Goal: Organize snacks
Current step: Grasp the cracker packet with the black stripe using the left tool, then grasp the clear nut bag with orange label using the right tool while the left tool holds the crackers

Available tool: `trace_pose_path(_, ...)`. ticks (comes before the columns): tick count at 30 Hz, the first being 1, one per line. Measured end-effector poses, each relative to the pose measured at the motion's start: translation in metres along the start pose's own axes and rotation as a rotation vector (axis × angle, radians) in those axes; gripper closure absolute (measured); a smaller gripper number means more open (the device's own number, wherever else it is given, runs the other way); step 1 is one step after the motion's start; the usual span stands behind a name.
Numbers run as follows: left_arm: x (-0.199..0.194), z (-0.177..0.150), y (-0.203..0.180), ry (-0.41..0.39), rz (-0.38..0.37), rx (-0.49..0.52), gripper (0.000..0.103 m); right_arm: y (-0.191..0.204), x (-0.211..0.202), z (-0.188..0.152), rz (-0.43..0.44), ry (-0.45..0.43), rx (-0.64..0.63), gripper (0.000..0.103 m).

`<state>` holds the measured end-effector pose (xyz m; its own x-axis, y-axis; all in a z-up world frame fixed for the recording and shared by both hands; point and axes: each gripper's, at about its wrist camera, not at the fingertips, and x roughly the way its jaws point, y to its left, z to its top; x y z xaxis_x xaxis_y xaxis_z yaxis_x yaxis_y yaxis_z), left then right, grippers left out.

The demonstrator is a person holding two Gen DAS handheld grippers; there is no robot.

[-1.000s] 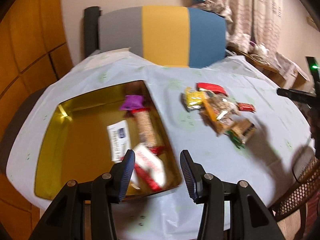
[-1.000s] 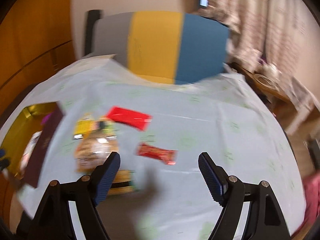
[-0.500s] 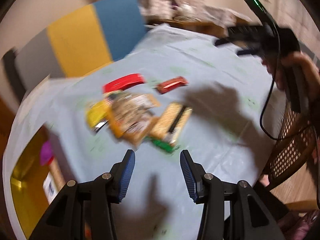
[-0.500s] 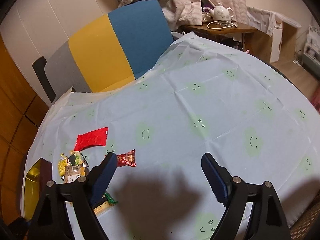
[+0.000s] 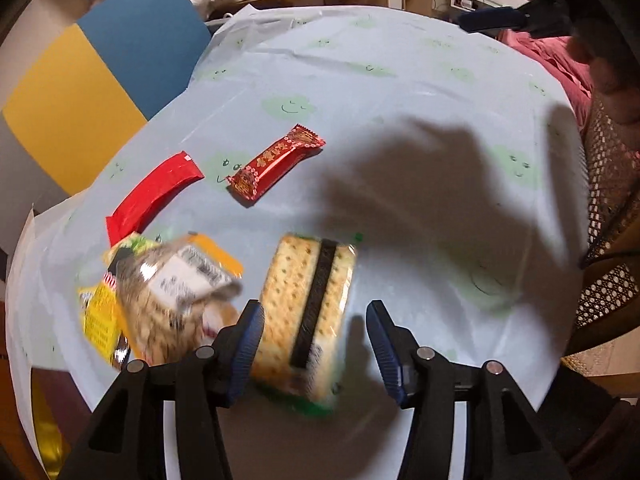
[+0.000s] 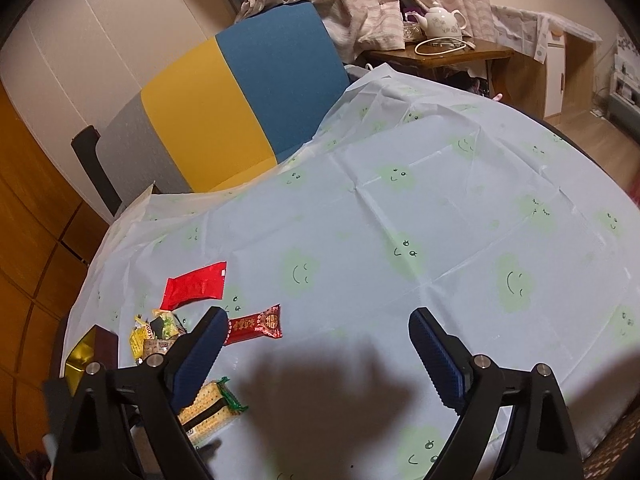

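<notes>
A cracker packet (image 5: 308, 304) with a dark band lies on the pale tablecloth (image 5: 400, 92). My left gripper (image 5: 316, 344) hangs just over it. Its jaws are opening, with the packet between the fingers and a gap on the right side. Left of it lies a heap with a nut bag (image 5: 172, 284) and a yellow packet (image 5: 98, 316). Farther off are a flat red packet (image 5: 154, 194) and a red patterned bar (image 5: 276, 164). My right gripper (image 6: 316, 352) is over bare cloth, its jaws opening wide with nothing between them. The red bar (image 6: 256, 324) sits just beyond its left finger.
A gold tray (image 6: 80, 356) with a dark box edge (image 6: 105, 344) sits at the table's left end. A grey, yellow and blue chair (image 6: 240, 92) stands behind the table. A side table carries a teapot (image 6: 440, 20). A wicker chair (image 5: 608, 240) is at the right.
My left gripper swung from over the gold tray to the snack heap, dropped close over the cracker packet and widened its jaws. My right gripper rolled, then held still, its jaws spreading a little.
</notes>
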<state>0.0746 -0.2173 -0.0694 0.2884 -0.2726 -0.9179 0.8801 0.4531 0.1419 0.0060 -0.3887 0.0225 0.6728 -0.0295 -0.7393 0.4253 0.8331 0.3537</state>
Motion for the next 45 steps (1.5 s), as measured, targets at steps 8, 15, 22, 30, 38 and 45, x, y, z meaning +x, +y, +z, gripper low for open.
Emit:
trace_pose_path(8,0.019,0.007,0.004,0.007,-0.035,-0.027,0.051,0.001,0.001,0.000,0.001,0.000,-0.011,0.010)
trace_pose_path(15,-0.005,-0.038,-0.019,-0.050,0.001,-0.104,0.052,0.001,0.002,0.000,-0.007,0.008,-0.011,0.010)
trace_pose_path(22,-0.035,-0.107,-0.020,-0.107,0.116,-0.217,0.052,0.010,0.012,-0.006,0.005,0.066,-0.056,0.010)
trace_pose_path(30,-0.037,-0.142,-0.004,-0.191,0.060,-0.389,0.051,0.033,0.028,-0.022,0.002,0.165,-0.165,0.010)
trace_pose_path(38,-0.043,-0.150,-0.003,-0.230,0.053,-0.404,0.051,0.086,0.048,-0.053,0.186,0.350,-0.232,0.009)
trace_pose_path(45,-0.056,-0.165,-0.004,-0.254,0.054,-0.407,0.051,0.138,0.085,-0.072,0.356,0.417,-0.099,0.005)
